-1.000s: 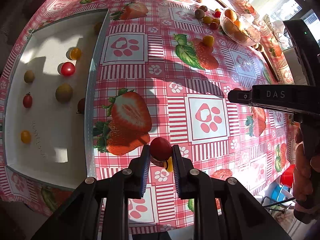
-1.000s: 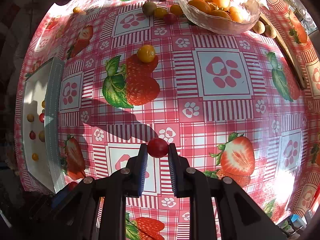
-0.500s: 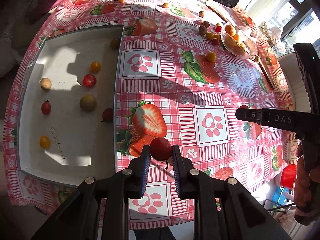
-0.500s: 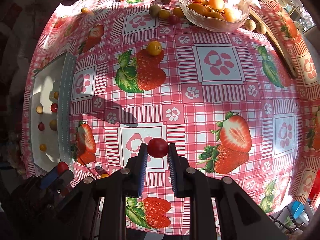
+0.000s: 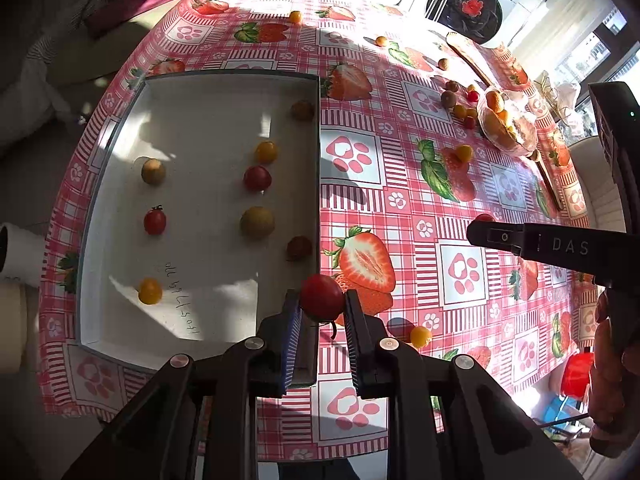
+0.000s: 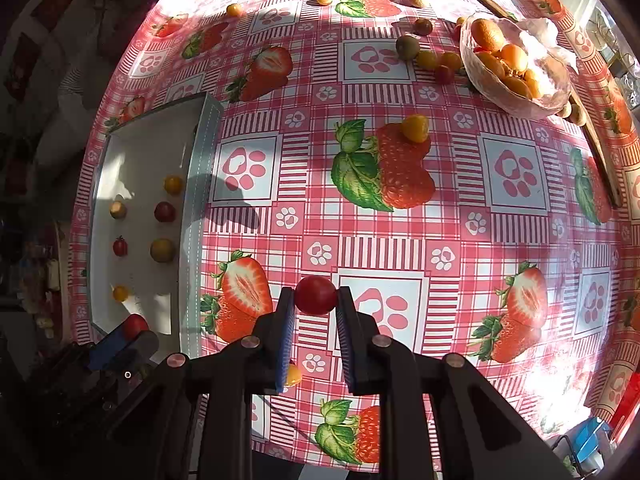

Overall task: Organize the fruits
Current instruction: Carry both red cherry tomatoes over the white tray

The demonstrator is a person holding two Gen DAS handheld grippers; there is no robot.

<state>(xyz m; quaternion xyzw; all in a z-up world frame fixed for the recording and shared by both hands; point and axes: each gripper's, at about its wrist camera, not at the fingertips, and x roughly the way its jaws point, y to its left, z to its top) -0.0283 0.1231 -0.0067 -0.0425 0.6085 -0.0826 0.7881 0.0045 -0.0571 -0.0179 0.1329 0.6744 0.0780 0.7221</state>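
Your left gripper (image 5: 321, 312) pinches a red tomato (image 5: 322, 296) over the white tray's (image 5: 200, 92) near edge. Your right gripper (image 6: 315, 312) clamps another red tomato (image 6: 315, 295) above the tablecloth (image 6: 440, 200). A yellow fruit (image 6: 293, 375), perhaps a cherry tomato, hides half behind its finger.

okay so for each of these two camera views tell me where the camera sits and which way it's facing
Left wrist: sits on the left gripper, looking steeply down at the white tray; its fingers clamp a red tomato; the right gripper and a hand show at right.
Right wrist: sits on the right gripper, looking down at the tablecloth and glass bowl; its fingers hold another red tomato.
Shared: tray, bowl, tablecloth.
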